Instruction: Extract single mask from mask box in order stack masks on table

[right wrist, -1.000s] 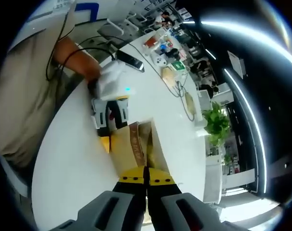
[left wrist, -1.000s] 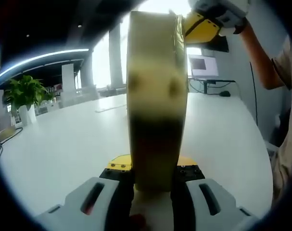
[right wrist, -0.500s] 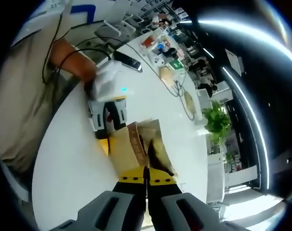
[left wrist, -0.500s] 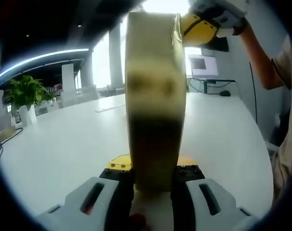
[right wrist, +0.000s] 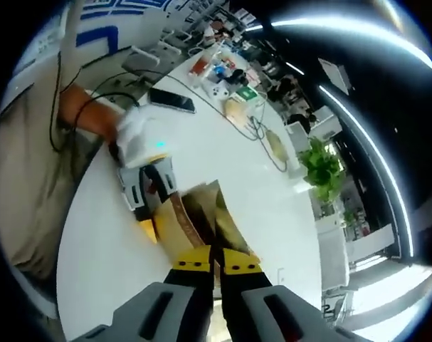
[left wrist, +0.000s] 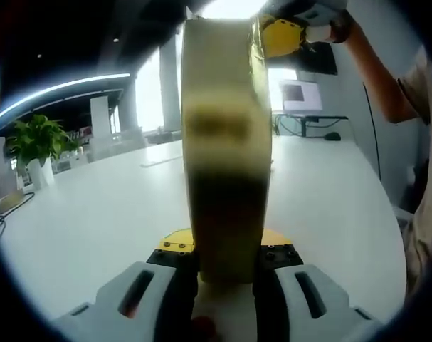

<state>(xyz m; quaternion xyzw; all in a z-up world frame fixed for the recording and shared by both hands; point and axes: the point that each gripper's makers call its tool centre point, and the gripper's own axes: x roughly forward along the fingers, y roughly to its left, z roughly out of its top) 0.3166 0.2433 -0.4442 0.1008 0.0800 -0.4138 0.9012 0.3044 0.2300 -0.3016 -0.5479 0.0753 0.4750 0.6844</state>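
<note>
The left gripper (left wrist: 226,274) pinches the mask box (left wrist: 226,142) upright above the white desk (left wrist: 95,214), while the right gripper (right wrist: 216,260), its jaws pressed together at the box's open top, may nip something there, though I cannot tell what.

Both handheld tools share one build. In the left gripper view, the left gripper (left wrist: 226,267) has pale grey moulded jaw housings, each with a dark slot, black inner faces, and a yellow plate set with small dark screws. The right gripper (right wrist: 216,265) has the same grey shells and yellow screw-studded tips. The person wears a beige short sleeve (left wrist: 418,78) and a beige top (right wrist: 23,178); thin black cables (right wrist: 62,100) trail across it. A white covering wraps the hand (right wrist: 139,134) gripping the left tool.
</note>
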